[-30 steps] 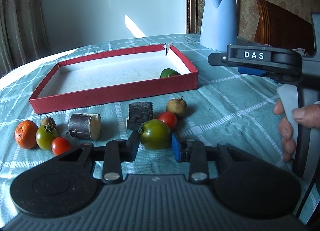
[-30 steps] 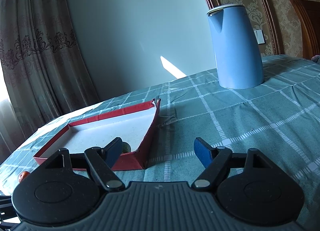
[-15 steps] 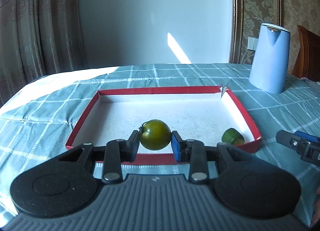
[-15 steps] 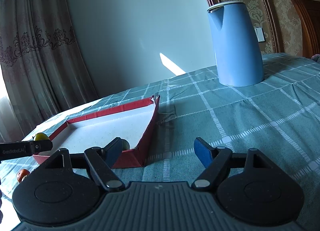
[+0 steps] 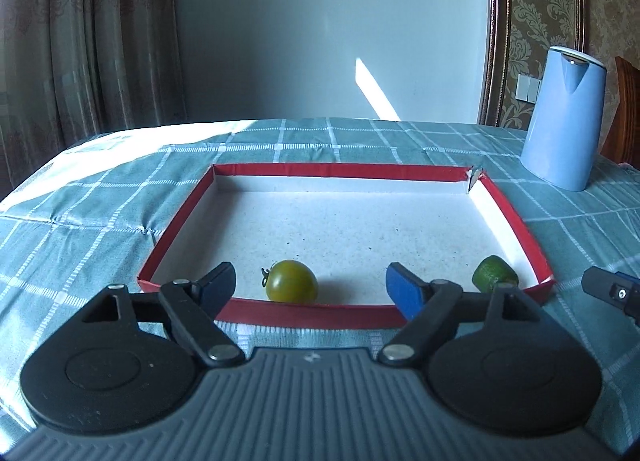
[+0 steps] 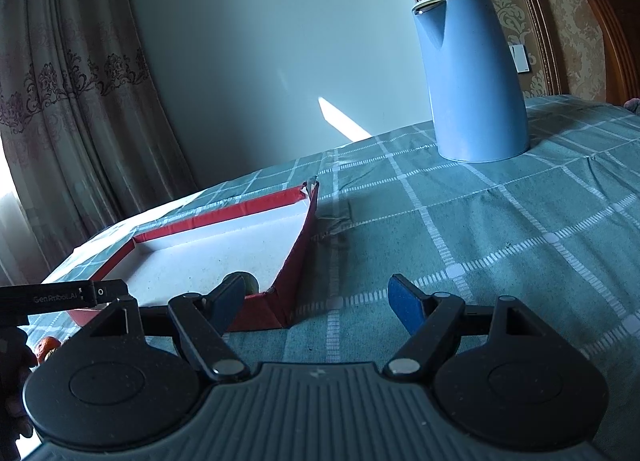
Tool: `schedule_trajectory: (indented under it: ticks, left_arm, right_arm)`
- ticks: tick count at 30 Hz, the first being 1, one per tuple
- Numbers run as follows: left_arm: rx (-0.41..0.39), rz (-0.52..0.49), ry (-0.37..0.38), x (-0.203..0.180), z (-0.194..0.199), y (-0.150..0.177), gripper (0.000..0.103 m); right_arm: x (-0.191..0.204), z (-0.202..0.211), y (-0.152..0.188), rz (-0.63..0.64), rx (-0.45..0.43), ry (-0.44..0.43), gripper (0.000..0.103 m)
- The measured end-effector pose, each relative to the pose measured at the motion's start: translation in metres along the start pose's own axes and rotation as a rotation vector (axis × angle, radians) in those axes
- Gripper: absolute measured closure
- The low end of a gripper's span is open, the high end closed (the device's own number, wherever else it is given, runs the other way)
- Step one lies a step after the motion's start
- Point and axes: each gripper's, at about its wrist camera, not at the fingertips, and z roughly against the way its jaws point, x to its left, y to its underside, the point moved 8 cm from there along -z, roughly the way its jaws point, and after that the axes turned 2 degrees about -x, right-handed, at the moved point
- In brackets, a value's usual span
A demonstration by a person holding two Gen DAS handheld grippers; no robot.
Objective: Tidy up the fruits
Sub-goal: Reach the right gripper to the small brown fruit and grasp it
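From the left wrist view, the left hand-held gripper [image 5: 310,285] has its jaws opening, and they stand wide apart. A green tomato [image 5: 291,286] lies between them, but the pads do not touch it. The tomato sits on the white floor of the red box [image 5: 336,171], right by the near wall. Its little stem points to the left. A cut green fruit [image 5: 494,279] lies in the near right corner of the same box, well apart from the tomato. The box rests on a counter [image 5: 80,221] covered with a blue-green checked cloth. A blue kettle [image 5: 564,117] stands upright on the cloth, past the far right corner of the box. At the right edge, a dark piece of the right hand-held gripper [image 5: 612,293] pokes in.

From the right wrist view, the right hand-held gripper [image 6: 316,301] has its jaws wide apart, with nothing between them. It hangs over the checked cloth, just beside the near right corner of the red box [image 6: 296,245]. A bit of the cut green fruit [image 6: 251,282] peeks out from behind the left finger, inside the box corner. The blue kettle [image 6: 476,77] stands far back on the right. On the left, a black bar of the left hand-held gripper [image 6: 64,296] reaches in over the box. Low on the left, a small orange fruit [image 6: 48,343] lies on the counter, outside the box. It is mostly hidden.
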Motion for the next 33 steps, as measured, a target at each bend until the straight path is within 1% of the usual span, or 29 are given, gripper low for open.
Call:
schedule_trajectory:
  ticks: [2,3,5,8,11,13,16,17,19,21,22,23,27,31,33]
  left_arm:
    - [-0.008,-0.005,0.004,0.004,0.014,0.005,0.012]
    - [-0.015,-0.006,-0.002,0.008,0.023,0.01,0.008]
    - [-0.025,-0.001,-0.015,0.02,0.039,0.019,0.003]
    - [-0.023,0.002,-0.023,0.037,0.057,0.035,0.003]
    - [-0.012,-0.001,-0.012,0.05,0.069,0.05,0.002]
    - [-0.013,-0.024,-0.021,0.057,0.076,0.061,0.002]
    - [-0.035,-0.055,-0.047,0.061,0.079,0.068,0.0]
    - [-0.038,-0.056,-0.043,0.062,0.079,0.07,0.0]
    - [-0.029,-0.054,-0.034,0.061,0.076,0.072,0.0]
    - [-0.026,-0.058,-0.028,0.06,0.076,0.074,0.0]
    - [-0.028,-0.06,-0.021,0.059,0.076,0.075,0.0]
    - [-0.03,-0.061,-0.007,0.058,0.077,0.076,0.0]
    - [-0.031,-0.057,0.003,0.058,0.077,0.077,0.0]
    - [0.004,-0.032,-0.01,0.062,0.073,0.079,0.0]
    - [0.018,-0.013,-0.005,0.065,0.072,0.08,0.0]
  right_arm:
    - [0.0,0.0,0.0,-0.004,-0.003,-0.003,0.024]
    - [0.0,0.0,-0.001,-0.004,-0.006,-0.005,0.024]
    - [0.001,0.001,-0.001,0.0,-0.011,-0.012,0.024]
    - [0.008,0.003,0.0,0.023,-0.008,-0.032,0.024]
    - [0.025,0.004,0.009,0.073,0.036,-0.093,0.024]
    - [0.037,0.007,0.016,0.124,0.058,-0.101,0.024]
    - [0.053,0.008,0.026,0.184,0.098,-0.112,0.024]
    - [0.057,0.007,0.028,0.206,0.107,-0.1,0.028]
    - [0.061,0.005,0.031,0.24,0.12,-0.08,0.03]
    - [0.064,0.003,0.034,0.255,0.136,-0.076,0.037]
    - [0.065,0.002,0.035,0.261,0.147,-0.074,0.043]
    - [0.067,0.0,0.037,0.27,0.158,-0.071,0.047]
    - [0.076,-0.004,0.039,0.28,0.161,-0.081,0.047]
    - [0.09,-0.009,0.042,0.303,0.168,-0.096,0.047]
    - [0.091,-0.011,0.043,0.317,0.174,-0.081,0.047]
